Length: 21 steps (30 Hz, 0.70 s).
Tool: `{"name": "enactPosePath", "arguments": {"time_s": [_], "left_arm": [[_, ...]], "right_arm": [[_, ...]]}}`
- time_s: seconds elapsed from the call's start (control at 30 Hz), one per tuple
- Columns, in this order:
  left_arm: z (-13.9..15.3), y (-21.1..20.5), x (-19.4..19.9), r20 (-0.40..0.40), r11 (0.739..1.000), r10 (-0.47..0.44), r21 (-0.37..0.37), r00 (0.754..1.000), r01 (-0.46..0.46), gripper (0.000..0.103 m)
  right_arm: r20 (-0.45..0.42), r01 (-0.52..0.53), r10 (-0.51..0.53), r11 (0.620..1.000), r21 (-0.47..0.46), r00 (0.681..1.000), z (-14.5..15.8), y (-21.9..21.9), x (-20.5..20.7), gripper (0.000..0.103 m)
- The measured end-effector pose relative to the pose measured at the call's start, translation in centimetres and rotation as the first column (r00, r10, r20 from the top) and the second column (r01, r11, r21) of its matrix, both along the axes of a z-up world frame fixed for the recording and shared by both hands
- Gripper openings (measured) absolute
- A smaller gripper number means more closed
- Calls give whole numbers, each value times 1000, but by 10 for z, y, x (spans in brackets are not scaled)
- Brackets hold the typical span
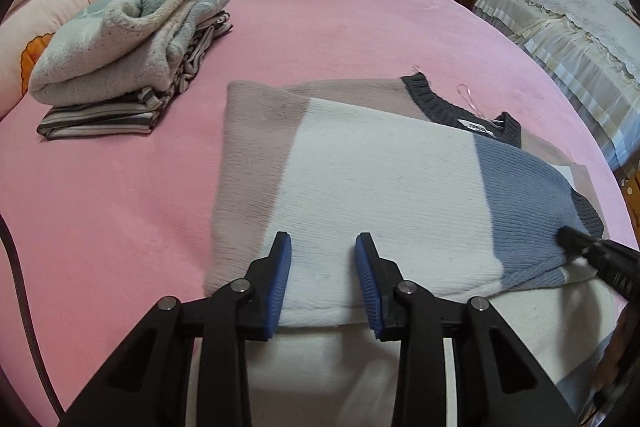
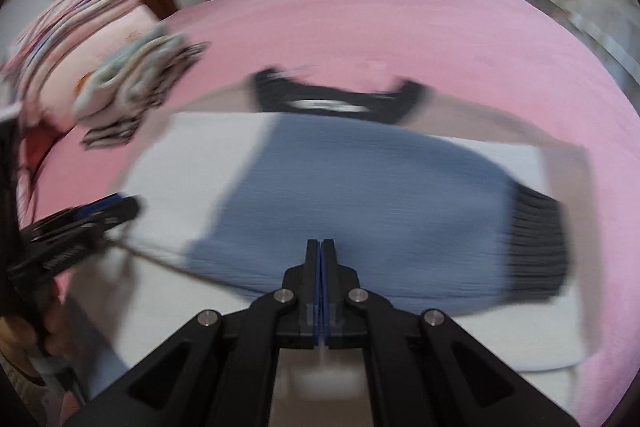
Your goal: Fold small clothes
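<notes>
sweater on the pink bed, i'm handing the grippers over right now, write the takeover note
Left gripper: open, hovering over the white panel of the sweater, holding nothing.
Right gripper: shut, empty, above the blue sleeve.
Sweater lies on the pink bed, sleeve folded across the body, collar at the far end.
Done: stack of folded clothes at far left.
Left: likely fold the body over, then add it to the stack.

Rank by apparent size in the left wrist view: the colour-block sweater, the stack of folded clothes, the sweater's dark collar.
1. colour-block sweater, though it lies nearest the camera
2. stack of folded clothes
3. dark collar
</notes>
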<state>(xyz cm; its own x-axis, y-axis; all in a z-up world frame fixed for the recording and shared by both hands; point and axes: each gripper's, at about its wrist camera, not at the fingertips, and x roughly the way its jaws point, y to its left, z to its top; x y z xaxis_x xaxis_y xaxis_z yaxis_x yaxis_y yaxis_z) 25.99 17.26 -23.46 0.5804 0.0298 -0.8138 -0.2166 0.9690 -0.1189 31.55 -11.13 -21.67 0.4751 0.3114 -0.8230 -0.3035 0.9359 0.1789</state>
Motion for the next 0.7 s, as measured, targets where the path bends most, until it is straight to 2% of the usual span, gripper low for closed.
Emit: {"name": "enactPosePath", "arguments": {"time_s": [0.13,0.23,0.4,0.7], "left_arm": [[1,8,-1,-1,1000,9,3,1000,-9,26],[5,12,-2,5,1000,27,11,1000,-28,25],[9,22,-3,2,998,53,20,999,-53,25],[-3,26,4,-51,997,54,53,997,-52,25]], "right_arm": [[9,91,-91,995,-28,996,0,-45,6,0],[-15,104,-104,994,20,994,0,-64,5,0],[49,147,-144,986,-80,988,10,-64,-1,0],[17,177,-176,982,-73,984,4,-81,1,0]]}}
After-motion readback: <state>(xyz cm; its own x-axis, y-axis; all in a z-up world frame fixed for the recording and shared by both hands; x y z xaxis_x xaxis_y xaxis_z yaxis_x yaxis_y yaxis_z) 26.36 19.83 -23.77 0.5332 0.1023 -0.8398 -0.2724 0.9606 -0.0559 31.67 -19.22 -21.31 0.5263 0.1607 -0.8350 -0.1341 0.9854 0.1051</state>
